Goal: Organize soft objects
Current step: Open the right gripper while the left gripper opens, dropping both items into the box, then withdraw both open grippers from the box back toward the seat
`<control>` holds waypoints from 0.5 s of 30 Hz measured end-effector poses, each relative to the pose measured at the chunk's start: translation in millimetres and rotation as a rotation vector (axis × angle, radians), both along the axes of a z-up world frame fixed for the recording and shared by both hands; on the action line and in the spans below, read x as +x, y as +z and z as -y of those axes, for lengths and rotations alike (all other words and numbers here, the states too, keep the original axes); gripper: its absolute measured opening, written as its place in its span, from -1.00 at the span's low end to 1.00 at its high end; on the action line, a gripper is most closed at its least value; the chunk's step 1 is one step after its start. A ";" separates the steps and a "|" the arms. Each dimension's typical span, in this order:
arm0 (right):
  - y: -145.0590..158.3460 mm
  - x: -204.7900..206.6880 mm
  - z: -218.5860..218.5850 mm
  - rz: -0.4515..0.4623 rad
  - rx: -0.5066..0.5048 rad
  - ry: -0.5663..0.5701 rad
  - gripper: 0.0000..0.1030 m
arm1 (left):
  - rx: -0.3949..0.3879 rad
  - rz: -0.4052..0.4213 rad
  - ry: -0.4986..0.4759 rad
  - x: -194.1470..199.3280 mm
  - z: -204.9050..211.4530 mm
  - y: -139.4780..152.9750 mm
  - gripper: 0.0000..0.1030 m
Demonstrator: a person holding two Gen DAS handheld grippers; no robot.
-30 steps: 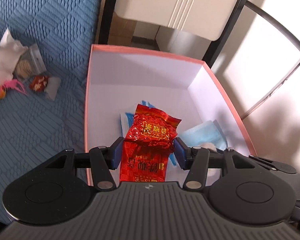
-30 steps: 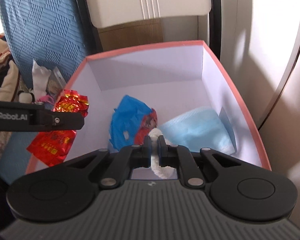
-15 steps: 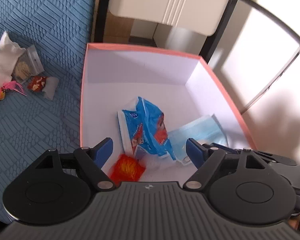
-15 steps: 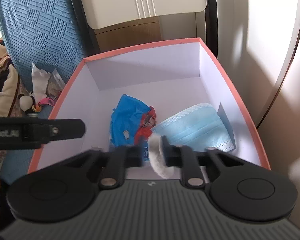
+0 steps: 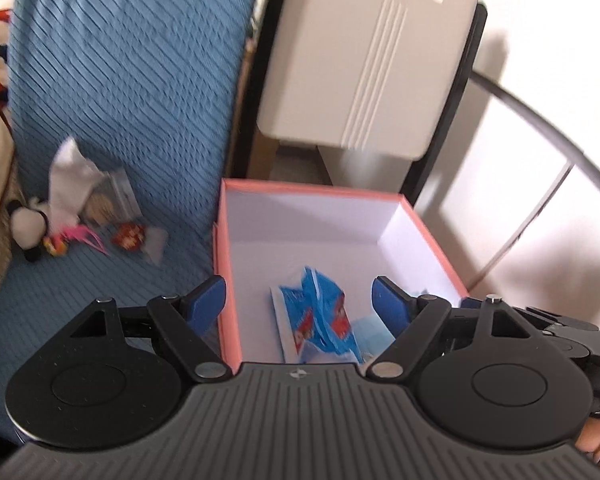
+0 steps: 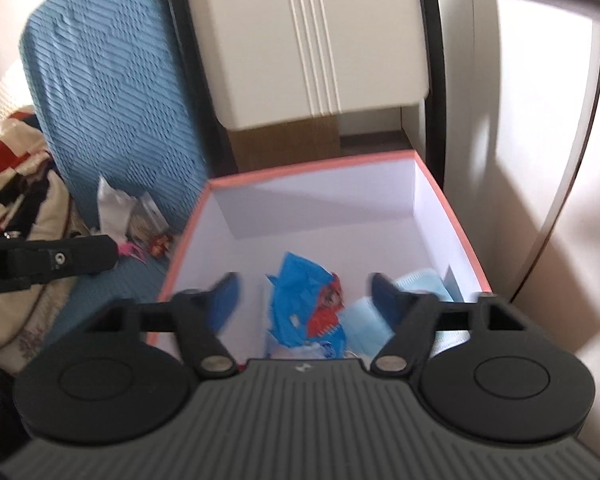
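A pink-rimmed white box (image 5: 312, 190) (image 6: 312, 168) holds a crumpled blue packet (image 5: 320, 312) (image 6: 300, 292) and a light blue face mask (image 6: 420, 284) (image 5: 370, 332). My left gripper (image 5: 298, 296) hangs open above the box's near left side, nothing between its blue pads. My right gripper (image 6: 304, 288) is above the box's near end; its jaws are opening and blurred, with nothing between them. The near part of the box floor is hidden behind both gripper bodies. On the blue bedspread (image 5: 120, 80) lie a white tissue (image 5: 72, 176), a small red packet (image 5: 130, 236) and a black-and-white plush toy (image 5: 26, 228).
A beige ribbed panel (image 5: 360, 60) in a black frame stands behind the box. A white wall with a curved black rail (image 5: 540, 120) is on the right. A patterned blanket (image 6: 12, 168) lies far left of the bedspread.
My left gripper opened and dropped the red packet into the box, then rose. My right gripper opened, let go of the white fluffy piece, and rose too.
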State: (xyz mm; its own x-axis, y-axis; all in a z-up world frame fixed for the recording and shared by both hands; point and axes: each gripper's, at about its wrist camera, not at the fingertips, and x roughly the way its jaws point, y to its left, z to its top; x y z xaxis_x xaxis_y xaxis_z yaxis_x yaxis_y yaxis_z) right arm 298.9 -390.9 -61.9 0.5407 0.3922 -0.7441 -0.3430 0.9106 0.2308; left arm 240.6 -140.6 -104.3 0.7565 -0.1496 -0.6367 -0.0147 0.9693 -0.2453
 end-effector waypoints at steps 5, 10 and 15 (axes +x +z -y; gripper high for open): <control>17.1 -11.8 -16.6 0.038 0.010 0.021 0.65 | -0.018 0.068 0.022 -23.1 -21.5 24.7 0.62; 28.1 -25.3 -32.3 0.063 0.014 0.041 0.65 | -0.025 0.102 0.035 -43.7 -37.7 37.0 0.62; 36.3 -41.1 -51.1 0.081 0.019 0.066 0.65 | -0.006 0.140 0.057 -61.5 -56.6 43.9 0.62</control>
State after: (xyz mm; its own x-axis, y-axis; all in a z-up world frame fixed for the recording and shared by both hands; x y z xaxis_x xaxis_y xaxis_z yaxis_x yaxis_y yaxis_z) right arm 257.8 -339.8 -25.6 0.5713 0.4425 -0.6913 -0.4200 0.8812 0.2170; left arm 179.0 -84.0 -60.4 0.8453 -0.1072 -0.5234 -0.0349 0.9665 -0.2543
